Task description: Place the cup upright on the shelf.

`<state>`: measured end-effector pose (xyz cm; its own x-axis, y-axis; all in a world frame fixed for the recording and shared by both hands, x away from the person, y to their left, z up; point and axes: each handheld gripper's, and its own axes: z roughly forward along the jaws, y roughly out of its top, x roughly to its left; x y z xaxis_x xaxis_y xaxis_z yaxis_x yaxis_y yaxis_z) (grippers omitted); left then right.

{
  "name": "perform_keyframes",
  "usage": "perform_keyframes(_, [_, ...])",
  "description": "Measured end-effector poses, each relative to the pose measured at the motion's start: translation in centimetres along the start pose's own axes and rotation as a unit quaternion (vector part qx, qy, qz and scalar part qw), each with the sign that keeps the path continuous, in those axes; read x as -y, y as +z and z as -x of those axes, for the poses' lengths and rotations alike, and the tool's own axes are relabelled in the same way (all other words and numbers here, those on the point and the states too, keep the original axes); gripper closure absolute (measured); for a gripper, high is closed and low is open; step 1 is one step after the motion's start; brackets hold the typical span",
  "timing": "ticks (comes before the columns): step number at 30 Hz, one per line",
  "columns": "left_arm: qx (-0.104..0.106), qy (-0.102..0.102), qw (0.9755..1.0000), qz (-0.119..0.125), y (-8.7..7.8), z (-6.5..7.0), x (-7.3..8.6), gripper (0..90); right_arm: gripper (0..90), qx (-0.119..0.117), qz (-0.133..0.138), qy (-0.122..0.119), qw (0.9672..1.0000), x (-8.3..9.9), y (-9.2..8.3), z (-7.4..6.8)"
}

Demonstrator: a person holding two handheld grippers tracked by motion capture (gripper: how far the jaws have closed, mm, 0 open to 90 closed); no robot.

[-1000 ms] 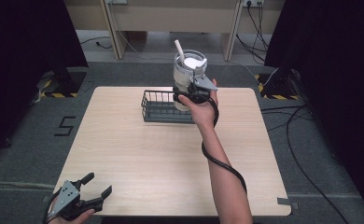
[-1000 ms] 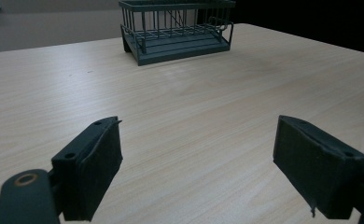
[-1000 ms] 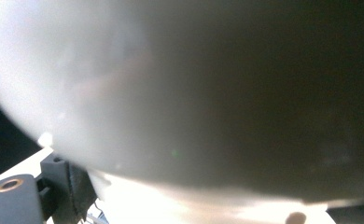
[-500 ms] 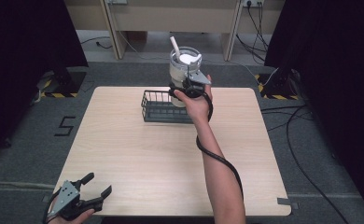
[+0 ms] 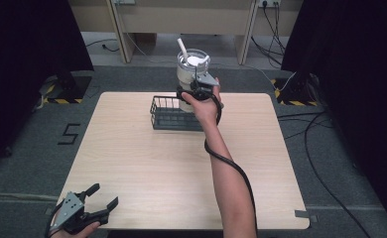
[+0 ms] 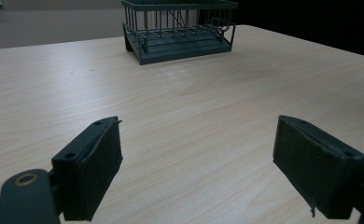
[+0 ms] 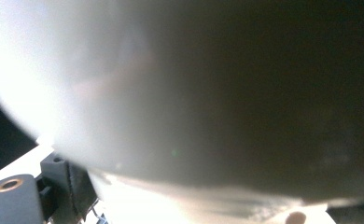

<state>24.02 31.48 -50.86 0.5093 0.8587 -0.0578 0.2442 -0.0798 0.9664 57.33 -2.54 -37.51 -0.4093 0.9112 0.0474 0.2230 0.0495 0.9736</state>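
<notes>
Upper centre of the high view: right gripper (image 5: pixel 194 91) clamped on a white tumbler (image 5: pixel 189 69) w/ a straw (image 5: pixel 182 48), held upright above the far side of the wire basket (image 5: pixel 171 113); tumbler's base sits over the basket's back right part, can't tell if it touches the wire. Right gripper view is v close up – tumbler (image 7: pixel 180 93) wall blurred across the frame, one black pad (image 7: pixel 73 186) pressed against it at lower left. Basket sits on the table (image 5: pixel 147 168), upper middle. Bottom left of the high view: left gripper (image 5: pixel 102 198) at the table's near corner, jaws spread wide, nothing in them. Left gripper view: both pads (image 6: pixel 96 172) wide apart over bare wood, basket (image 6: pixel 180 28) well off at top centre
</notes>
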Motion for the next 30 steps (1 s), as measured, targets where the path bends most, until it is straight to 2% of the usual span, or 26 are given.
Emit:
perform_keyframes(21, [0.0,-0.001,1.0,0.002,-0.2,0.0,-0.1,14.9,10.3,0.011,-0.032,0.003,0.9994,0.9,2.5,0.0])
perform_keyframes(30, [0.003,0.001,1.0,0.003,-0.1,0.1,-0.1,14.8,10.3,0.017,-0.047,0.0,0.9988,2.3,3.2,0.2])
